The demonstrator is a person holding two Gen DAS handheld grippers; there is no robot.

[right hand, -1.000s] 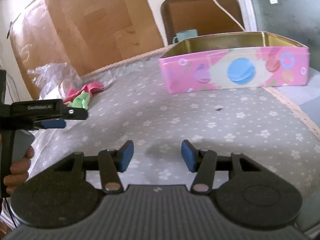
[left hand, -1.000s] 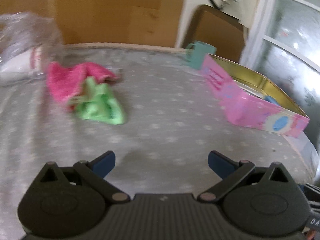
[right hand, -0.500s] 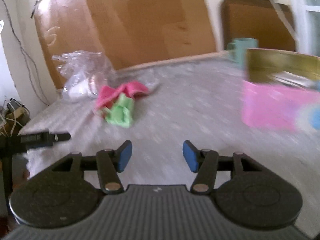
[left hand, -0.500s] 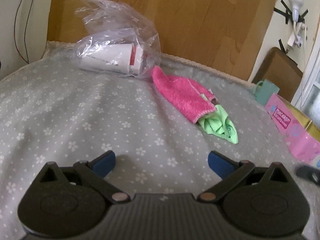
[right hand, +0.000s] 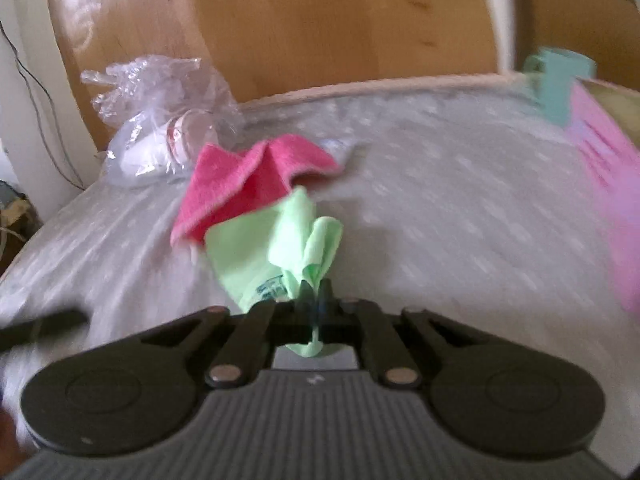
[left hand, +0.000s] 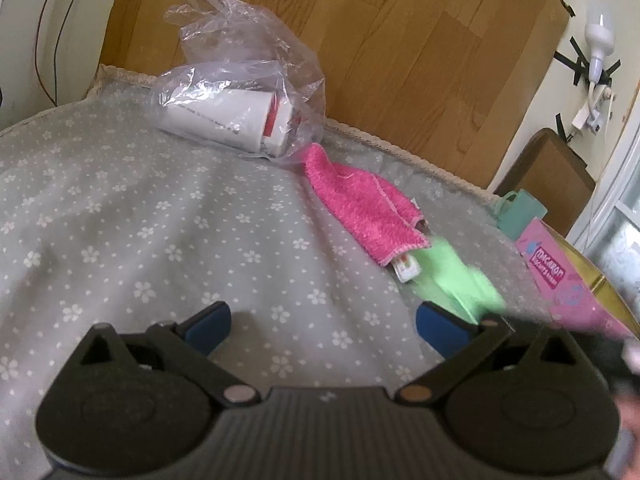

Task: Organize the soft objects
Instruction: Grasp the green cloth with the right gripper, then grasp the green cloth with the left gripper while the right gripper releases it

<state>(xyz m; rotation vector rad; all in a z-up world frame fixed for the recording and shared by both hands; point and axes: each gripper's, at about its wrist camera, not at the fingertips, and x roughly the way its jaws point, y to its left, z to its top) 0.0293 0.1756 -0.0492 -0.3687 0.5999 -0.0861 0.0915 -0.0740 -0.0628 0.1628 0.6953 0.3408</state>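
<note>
Plastic bag (left hand: 240, 92) sits far left on the bed, touching the pink cloth (left hand: 368, 208). Left gripper (left hand: 320, 324) hangs spread apart, empty. Right gripper (right hand: 316, 304) is pinched onto a fold of the green cloth (right hand: 276, 248), which overlaps the pink one; lifting could drag it along. Pink tin (left hand: 568, 280) waits rightmost.

Support surface: grey cloth with white flower print (left hand: 168, 240), cream trim at the far edge. Lying on it: clear plastic bag (left hand: 240, 92) holding a white cylindrical container, pink towel (left hand: 364, 208) just beside the bag, teal mug (left hand: 520, 216), pink tin (left hand: 560, 280). Green cloth (right hand: 276, 248) appears partly lifted; blurred.
</note>
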